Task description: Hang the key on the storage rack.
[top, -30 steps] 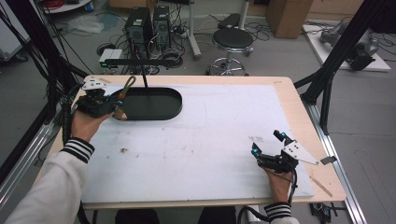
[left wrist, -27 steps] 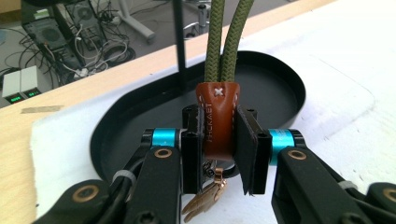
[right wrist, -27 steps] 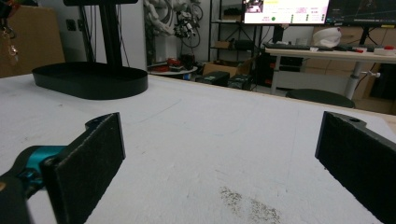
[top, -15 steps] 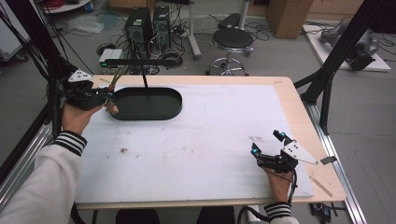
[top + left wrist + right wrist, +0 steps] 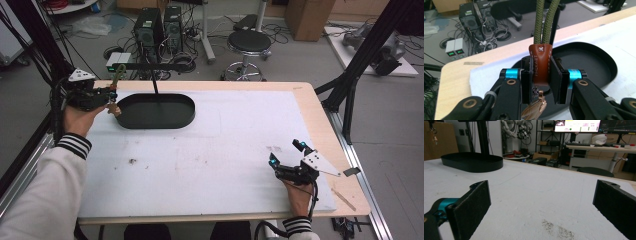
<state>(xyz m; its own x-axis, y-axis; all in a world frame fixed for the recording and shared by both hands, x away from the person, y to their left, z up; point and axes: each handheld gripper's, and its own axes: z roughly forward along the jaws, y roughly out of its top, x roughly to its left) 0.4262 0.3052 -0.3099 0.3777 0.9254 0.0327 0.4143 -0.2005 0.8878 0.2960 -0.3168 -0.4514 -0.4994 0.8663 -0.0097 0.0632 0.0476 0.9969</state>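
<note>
1. A white mat (image 5: pixel 210 150) covers the desk (image 5: pixel 320 115); computers and cables crowd the floor behind.
2. The left gripper (image 5: pixel 541 80) pinches a brown leather keychain tab (image 5: pixel 540 65) at the desk's far left corner, its olive cord (image 5: pixel 546 20) rising.
3. Just beside it sits the black oval tray (image 5: pixel 156 111), a post standing inside.
4. The right gripper (image 5: pixel 286 159) rests well apart, jaws spread.

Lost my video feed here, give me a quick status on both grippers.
Left gripper shut on brown leather tab of the green cord keychain, beside the black tray. Right gripper open, resting on the table. Nothing in the way.
</note>
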